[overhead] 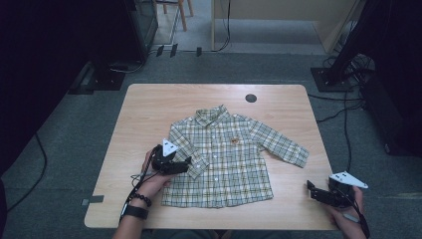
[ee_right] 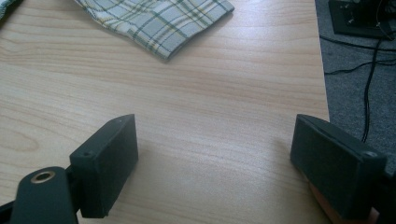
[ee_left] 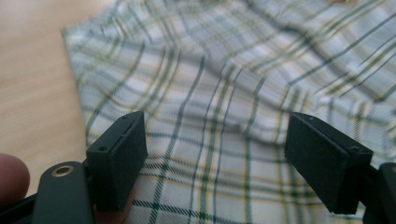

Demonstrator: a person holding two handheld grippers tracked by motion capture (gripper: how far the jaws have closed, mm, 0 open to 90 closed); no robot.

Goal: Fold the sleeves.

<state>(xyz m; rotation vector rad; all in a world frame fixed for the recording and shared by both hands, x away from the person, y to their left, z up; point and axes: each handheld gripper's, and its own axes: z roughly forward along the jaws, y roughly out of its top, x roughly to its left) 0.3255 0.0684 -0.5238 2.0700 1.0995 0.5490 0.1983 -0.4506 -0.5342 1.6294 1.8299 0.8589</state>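
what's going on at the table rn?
A person holds a tool in each hand over a plaid shirt lying flat on the wooden table. The left tool is at the shirt's folded-in sleeve, jaws open with fabric between them, not pinched. The right tool waits open near the table's edge, holding nothing.

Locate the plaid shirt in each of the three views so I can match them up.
High view: the shirt lies flat at the table's middle, collar away from the person, with the left gripper at its sleeve.
Left gripper view: the shirt's cloth spreads across the frame behind the open jaws.
Right gripper view: one sleeve cuff sits at the top, left of centre.
Shared landmark: the wooden table.
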